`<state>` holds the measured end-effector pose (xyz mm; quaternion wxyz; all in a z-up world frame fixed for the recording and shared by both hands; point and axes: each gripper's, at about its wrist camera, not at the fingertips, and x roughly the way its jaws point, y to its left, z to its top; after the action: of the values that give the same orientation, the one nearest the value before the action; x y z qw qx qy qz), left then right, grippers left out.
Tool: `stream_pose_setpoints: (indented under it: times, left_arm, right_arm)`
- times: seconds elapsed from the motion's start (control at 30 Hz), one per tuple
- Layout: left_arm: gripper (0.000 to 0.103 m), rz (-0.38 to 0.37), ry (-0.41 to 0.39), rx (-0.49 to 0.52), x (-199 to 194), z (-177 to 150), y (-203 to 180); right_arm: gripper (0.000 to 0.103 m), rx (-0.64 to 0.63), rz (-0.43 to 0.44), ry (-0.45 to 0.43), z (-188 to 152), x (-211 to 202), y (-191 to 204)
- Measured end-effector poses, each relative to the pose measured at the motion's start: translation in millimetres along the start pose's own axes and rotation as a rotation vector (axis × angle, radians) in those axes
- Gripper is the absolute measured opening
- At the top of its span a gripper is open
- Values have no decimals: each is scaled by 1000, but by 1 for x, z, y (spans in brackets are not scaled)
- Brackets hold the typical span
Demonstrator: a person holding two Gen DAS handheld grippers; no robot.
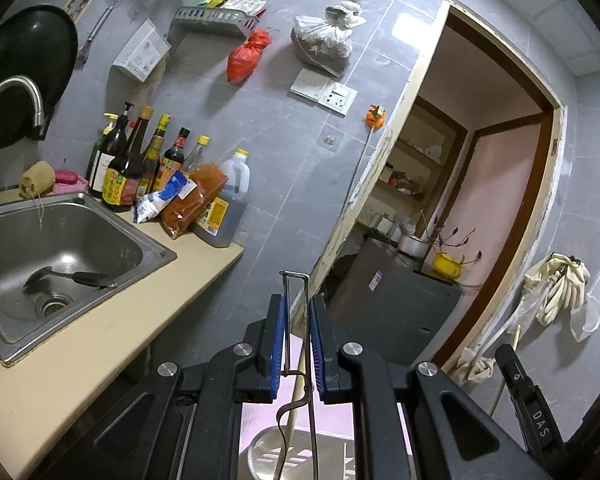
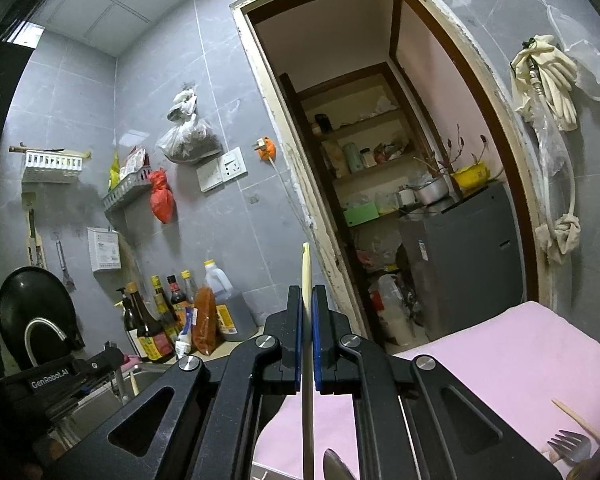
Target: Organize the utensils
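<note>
Currently my left claw (image 1: pixel 298 336) is clenched on a wire-handled skimmer (image 1: pixel 296 364): the thin wire loop sticks up past the blue pads (image 1: pixel 278 340), and the perforated steel bowl hangs below the claw, over the pink cloth (image 1: pixel 256 416). My right claw (image 2: pixel 307 340) is clamped on a pale wooden stick handle (image 2: pixel 306 280), upright between the pads, tip poking above them; can't tell what utensil it belongs to.

Landmark is the pink cloth. On the cloth in the right wrist view: a metal fork (image 2: pixel 570 446) and a wooden utensil (image 2: pixel 576 420) near its right edge, and a spoon bowl (image 2: pixel 336 466) just right of the stick. Left of the cloth sits the steel sink (image 1: pixel 156 248), set into the beige surface (image 1: pixel 80 360), with a dark spatula (image 1: pixel 68 278) lying in the basin near the drain. Sauce bottles (image 1: pixel 140 164) stand behind the sink against the tiled wall.
</note>
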<state>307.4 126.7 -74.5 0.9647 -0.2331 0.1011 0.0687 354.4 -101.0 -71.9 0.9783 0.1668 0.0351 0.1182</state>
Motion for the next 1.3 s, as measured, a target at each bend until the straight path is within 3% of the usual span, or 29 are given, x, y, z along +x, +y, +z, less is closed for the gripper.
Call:
stream_pose_setpoints:
  times: [0.23,0.7,0.73,0.8,0.83,1.03,1.13,1.3]
  left_arm:
    - [12,-10,-15,72,-1,-8,-13]
    - [14,0,101,166,-14,-13,-23]
    - [17,2,114,163,-15,-12,-24]
    - [25,0,127,153,-20,-9,-24]
    - [31,0,127,152,-22,-8,-26]
    - [42,0,143,179,-35,-1,-42]
    - [58,-1,144,209,-44,2,-58]
    - [78,-10,145,229,-59,3,-86]
  right_arm:
    - [4,-1,4,17,-2,0,-2]
    - [7,-3,45,127,6,-8,-10]
    - [9,-5,47,135,7,-11,-11]
    - [30,2,50,141,11,-18,-13]
    - [34,8,51,141,14,-20,-14]
    - [35,-10,47,156,35,-39,-24]
    - [37,-36,40,168,50,-50,-33]
    - [70,-71,19,165,73,-72,-53]
